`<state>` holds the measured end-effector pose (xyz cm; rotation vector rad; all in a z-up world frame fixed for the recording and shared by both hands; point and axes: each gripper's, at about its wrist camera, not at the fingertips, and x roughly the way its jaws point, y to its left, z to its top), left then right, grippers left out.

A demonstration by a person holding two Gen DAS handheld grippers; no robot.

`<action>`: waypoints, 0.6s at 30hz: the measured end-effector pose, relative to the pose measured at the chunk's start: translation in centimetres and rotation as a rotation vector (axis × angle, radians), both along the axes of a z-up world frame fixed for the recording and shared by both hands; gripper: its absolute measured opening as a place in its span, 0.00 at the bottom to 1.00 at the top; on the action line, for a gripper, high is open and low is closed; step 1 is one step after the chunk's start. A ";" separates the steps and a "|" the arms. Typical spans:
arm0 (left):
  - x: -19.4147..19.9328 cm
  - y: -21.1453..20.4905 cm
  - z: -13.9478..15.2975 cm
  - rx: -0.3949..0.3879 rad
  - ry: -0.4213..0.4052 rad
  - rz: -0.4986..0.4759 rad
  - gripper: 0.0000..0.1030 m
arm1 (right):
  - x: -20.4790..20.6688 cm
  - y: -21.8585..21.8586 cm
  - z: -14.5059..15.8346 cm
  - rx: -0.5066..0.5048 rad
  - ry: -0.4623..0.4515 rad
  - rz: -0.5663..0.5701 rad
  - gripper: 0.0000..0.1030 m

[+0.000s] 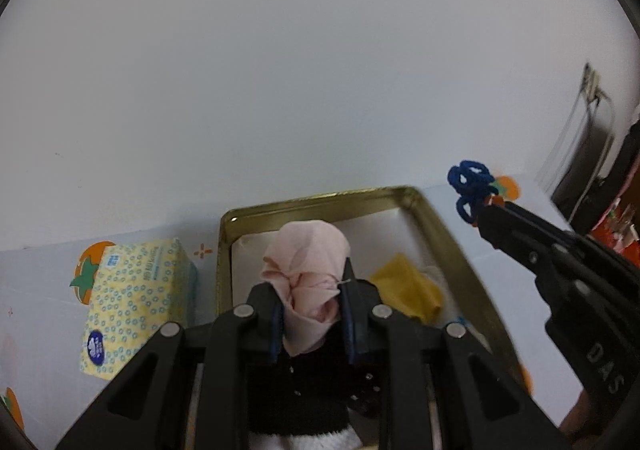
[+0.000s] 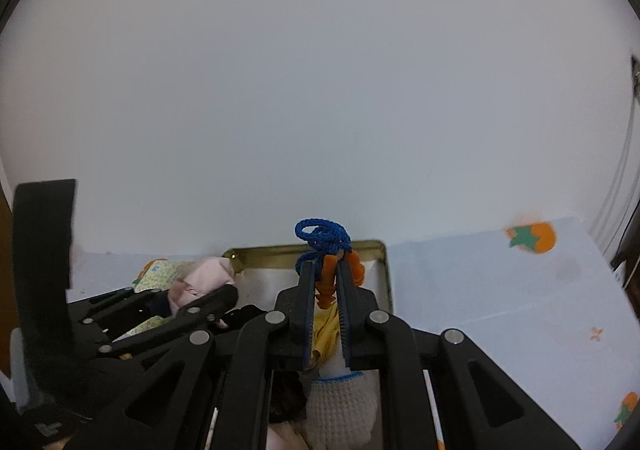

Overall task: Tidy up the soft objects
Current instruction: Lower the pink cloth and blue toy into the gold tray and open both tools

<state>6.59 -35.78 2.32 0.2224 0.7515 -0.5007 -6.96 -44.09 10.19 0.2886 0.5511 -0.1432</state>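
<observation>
Two grippers: both loaded, both held up over the tin
Left gripper [image 1: 311, 304]: fingers pinching a bunched pale pink cloth [image 1: 307, 274], which pokes up past the fingertips and hangs a bit below them too; jaws nearly together, squeezing the fabric
Right gripper [image 2: 325, 274]: fingers pressed together on a tangle of blue cord loops [image 2: 322, 236] with something orange [image 2: 330, 282] caught in the same pinch; can't tell exactly what the orange piece is
Same right gripper from the left camera: comes in from the right edge, blue loops at its tip, up near the tin's far right corner
Tin [image 1: 444, 234]: shallow gold metal box, white lining, sits on the table against the white wall [image 1: 304, 62]
Inside the tin: a yellow cloth [image 1: 408, 288] lying on the right side, plus a black fuzzy item [image 1: 296, 394] and something white at the near end, mostly hidden behind the left gripper's frame
Also from the right camera: a whitish waffle-knit thing with a blue edge [image 2: 344, 406] right under the jaws, yellow cloth just past it
Tissue pack [image 1: 136, 298]: yellow patterned soft pack, just left of the tin, outside it
Table [image 2: 500, 298]: pale blue cover with orange fruit prints [image 2: 534, 237]
Far right edge: dark stuff and some cables, too blurry to call
</observation>
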 end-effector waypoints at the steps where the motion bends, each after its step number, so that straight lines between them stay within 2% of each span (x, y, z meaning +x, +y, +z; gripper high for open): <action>1: 0.4 -0.2 -0.3 0.010 0.006 0.010 0.21 | 0.5 -0.1 -0.3 0.004 0.016 0.003 0.12; 7: 1.9 -1.2 -1.5 0.061 0.034 0.039 0.21 | 2.6 -0.2 -2.2 0.058 0.102 0.027 0.12; 10: 2.7 -1.9 -1.8 0.079 0.053 0.051 0.27 | 3.6 -0.5 -3.0 0.090 0.129 0.047 0.12; 12: 3.2 -2.4 -2.2 0.106 0.058 0.060 0.56 | 4.4 -1.3 -3.8 0.139 0.139 0.072 0.12; 13: 3.3 -2.4 -2.2 0.118 0.055 0.075 0.64 | 4.5 -1.4 -4.0 0.155 0.150 0.064 0.12; 14: 3.7 -2.1 -2.5 0.120 0.055 0.081 0.76 | 4.6 -1.7 -4.2 0.179 0.162 0.056 0.12; 15: 3.8 -1.8 -2.6 0.115 0.068 0.083 0.86 | 4.6 -2.2 -4.5 0.236 0.170 0.069 0.12; 18: 3.6 -0.8 -2.5 0.062 0.130 0.060 0.96 | 4.1 -3.4 -5.0 0.352 0.164 0.084 0.14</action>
